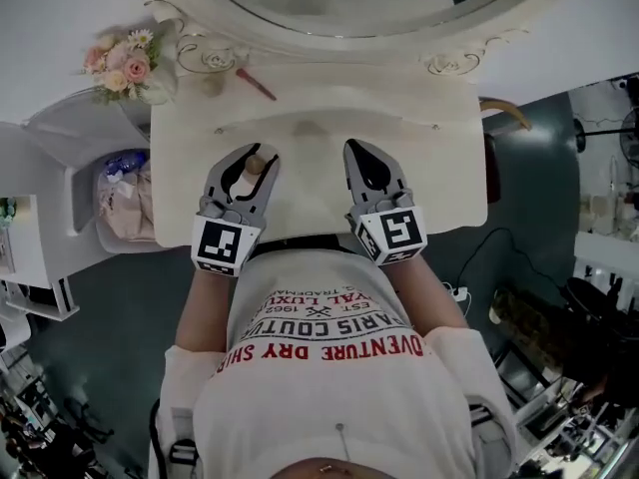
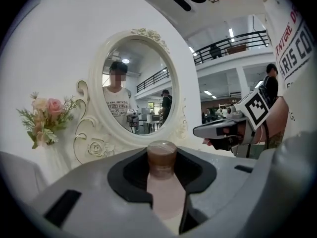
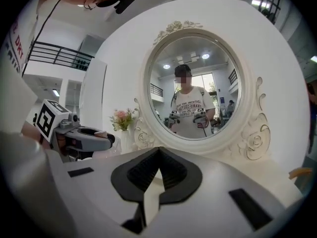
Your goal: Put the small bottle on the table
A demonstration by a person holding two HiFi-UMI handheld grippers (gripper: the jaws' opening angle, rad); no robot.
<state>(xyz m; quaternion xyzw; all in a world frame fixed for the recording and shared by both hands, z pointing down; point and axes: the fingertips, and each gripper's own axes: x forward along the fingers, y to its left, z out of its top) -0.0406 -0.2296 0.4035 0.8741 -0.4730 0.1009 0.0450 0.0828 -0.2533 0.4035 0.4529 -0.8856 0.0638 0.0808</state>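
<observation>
Our white shirt [image 1: 329, 367] with red lettering is filling the bottom of the head view, and just above it in the frame we are holding both tools over the near part of the cream tabletop [image 1: 439, 168].

We are gripping the bottle [image 1: 256, 164] in the left hand-held gripper [image 1: 252, 155], left of centre. Its jaws are standing partway apart and pressing on the pale pink body from both sides. The brown cap is pointing out past the jaw tips toward the mirror [image 1: 379, 8]. The bottle is hanging over the near middle of the tabletop, and we cannot tell whether it is touching the surface.

We are holding the right hand-held gripper [image 1: 359, 150] just right of centre, beside the left one and apart from it. Its jaws are meeting at the tips, and nothing is sitting between them.

At the top of the frame the mirror is standing in its carved cream surround at the far edge of the tabletop. Pink flowers [image 1: 125, 68] are sitting at the upper left, beside that surround. A thin red stick [image 1: 257, 85] is lying on the tabletop near the mirror's base, above the left hand-held gripper in the frame and well apart from the bottle.
</observation>
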